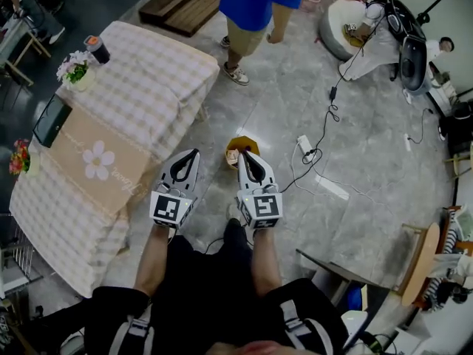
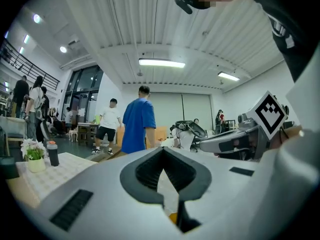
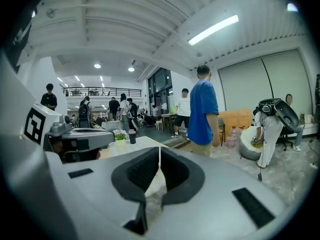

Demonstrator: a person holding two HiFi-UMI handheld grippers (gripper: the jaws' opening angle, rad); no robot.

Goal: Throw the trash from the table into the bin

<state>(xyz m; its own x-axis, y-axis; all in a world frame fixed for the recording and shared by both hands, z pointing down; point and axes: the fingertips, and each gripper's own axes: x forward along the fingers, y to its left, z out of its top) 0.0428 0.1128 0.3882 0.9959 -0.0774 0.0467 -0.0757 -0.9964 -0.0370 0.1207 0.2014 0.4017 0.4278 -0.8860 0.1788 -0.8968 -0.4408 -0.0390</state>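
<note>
Left claw (image 1: pixel 194 154) and right claw (image 1: pixel 246 154), both clenched empty, near the bin (image 1: pixel 235 145); square-coded marker cubes (image 1: pixel 258 206).

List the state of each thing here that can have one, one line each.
Left hand-held gripper: shut, empty.
Right hand-held gripper: shut, empty.
Small round yellow bin: upright, open-topped, something pale inside.
Dark cup with orange lid: upright, lid on.
White pot of flowers: upright.
</note>
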